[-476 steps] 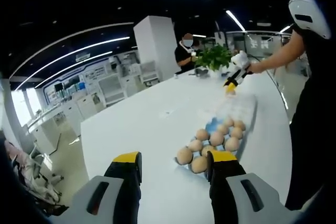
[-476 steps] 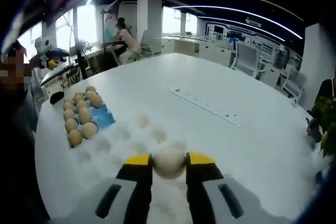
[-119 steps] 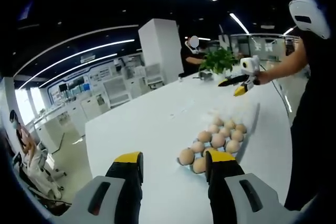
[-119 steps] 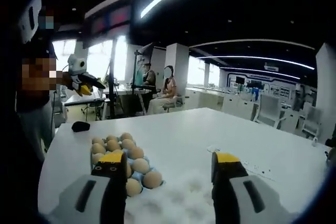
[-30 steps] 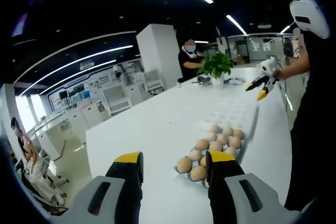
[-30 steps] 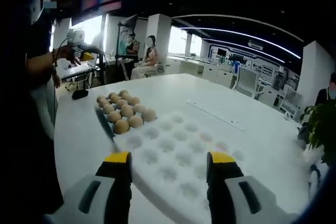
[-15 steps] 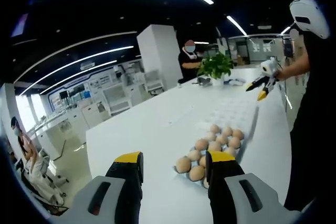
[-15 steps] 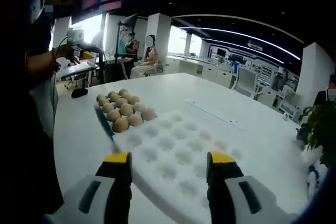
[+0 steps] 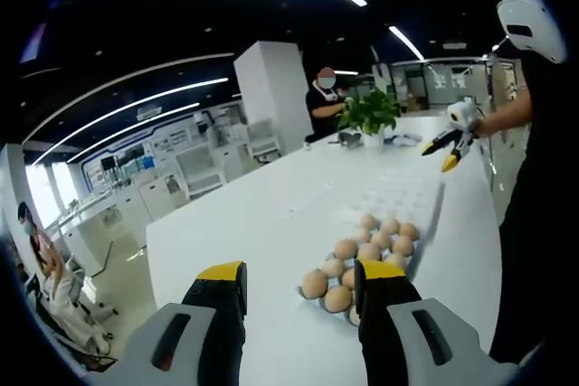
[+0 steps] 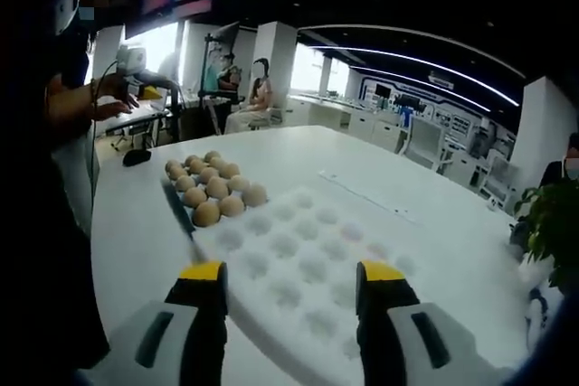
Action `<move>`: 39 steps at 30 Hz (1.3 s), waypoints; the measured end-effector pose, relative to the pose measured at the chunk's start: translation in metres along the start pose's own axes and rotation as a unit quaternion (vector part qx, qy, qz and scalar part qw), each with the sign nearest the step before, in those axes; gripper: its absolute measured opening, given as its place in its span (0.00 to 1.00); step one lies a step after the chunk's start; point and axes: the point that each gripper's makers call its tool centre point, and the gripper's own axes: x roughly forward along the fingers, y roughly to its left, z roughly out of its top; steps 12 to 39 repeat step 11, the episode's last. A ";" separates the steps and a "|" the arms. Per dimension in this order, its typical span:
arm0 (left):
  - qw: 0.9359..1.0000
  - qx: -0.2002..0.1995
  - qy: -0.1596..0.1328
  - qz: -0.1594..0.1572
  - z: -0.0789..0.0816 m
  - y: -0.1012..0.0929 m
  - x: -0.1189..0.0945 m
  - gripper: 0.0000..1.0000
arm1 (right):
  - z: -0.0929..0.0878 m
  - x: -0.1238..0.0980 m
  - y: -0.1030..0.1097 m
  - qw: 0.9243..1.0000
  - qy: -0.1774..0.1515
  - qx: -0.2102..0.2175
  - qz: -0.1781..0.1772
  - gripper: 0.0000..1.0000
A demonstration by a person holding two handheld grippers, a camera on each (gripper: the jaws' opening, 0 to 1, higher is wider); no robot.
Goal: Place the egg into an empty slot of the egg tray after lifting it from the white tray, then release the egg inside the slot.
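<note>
Several brown eggs [image 10: 213, 189] sit packed together in the blue egg tray [image 10: 179, 211], which adjoins the white tray [image 10: 308, 264] with its rows of round dimples. My right gripper [image 10: 291, 272] hovers open over the white tray's near edge, nothing between its yellow-tipped fingers [image 10: 203, 271]. My left gripper [image 9: 300, 273] is open too, held just short of the eggs [image 9: 362, 250] and the white tray [image 9: 404, 191] beyond them. The right gripper [image 9: 450, 141] also appears in the left gripper view, above the table's far end. The left gripper [image 10: 136, 66] appears in the right gripper view at upper left, in a hand.
Both trays lie on a large white table [image 10: 298, 155]. A black mouse [image 10: 136, 158] rests near its left edge and a power strip [image 10: 366, 196] lies past the white tray. A potted plant [image 9: 371, 110] stands at the far end, near a person [image 9: 326, 97].
The right gripper held an egg at first; it is now open with nothing in it and has drawn back from the egg tray to the white tray. The left gripper has barely moved.
</note>
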 end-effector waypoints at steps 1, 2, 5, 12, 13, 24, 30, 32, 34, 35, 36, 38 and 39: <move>1.000 0.000 0.000 0.000 0.000 0.000 0.000 0.48 | -0.001 0.000 0.000 1.000 0.002 0.002 -0.001 0.58; 1.000 0.000 -0.001 -0.001 0.001 -0.001 0.001 0.48 | -0.001 0.000 0.000 1.000 0.000 0.004 -0.001 0.58; 1.000 0.001 0.001 -0.002 0.000 -0.001 0.002 0.48 | -0.003 0.000 0.000 1.000 0.004 0.000 -0.002 0.58; 1.000 0.001 0.000 -0.002 0.001 -0.001 0.002 0.48 | -0.004 0.001 0.000 1.000 0.003 0.002 -0.003 0.58; 1.000 0.001 0.000 -0.002 0.001 -0.001 0.002 0.48 | -0.004 0.001 0.000 1.000 0.003 0.002 -0.003 0.58; 1.000 0.001 0.000 -0.002 0.001 -0.001 0.002 0.48 | -0.004 0.001 0.000 1.000 0.003 0.002 -0.003 0.58; 1.000 0.001 0.000 -0.002 0.001 -0.001 0.002 0.48 | -0.004 0.001 0.000 1.000 0.003 0.002 -0.003 0.58; 1.000 0.001 0.000 -0.002 0.001 -0.001 0.002 0.48 | -0.004 0.001 0.000 1.000 0.003 0.002 -0.003 0.58; 1.000 0.001 0.000 -0.002 0.001 -0.001 0.002 0.48 | -0.004 0.001 0.000 1.000 0.003 0.002 -0.003 0.58; 1.000 0.001 0.000 -0.002 0.001 -0.001 0.002 0.48 | -0.004 0.001 0.000 1.000 0.003 0.002 -0.003 0.58; 1.000 0.001 0.000 -0.002 0.001 -0.001 0.002 0.48 | -0.004 0.001 0.000 1.000 0.003 0.002 -0.003 0.58; 1.000 0.001 0.000 -0.002 0.001 -0.001 0.002 0.48 | -0.004 0.001 0.000 1.000 0.003 0.002 -0.003 0.58; 1.000 0.001 0.000 -0.002 0.001 -0.001 0.002 0.48 | -0.004 0.001 0.000 1.000 0.003 0.002 -0.003 0.58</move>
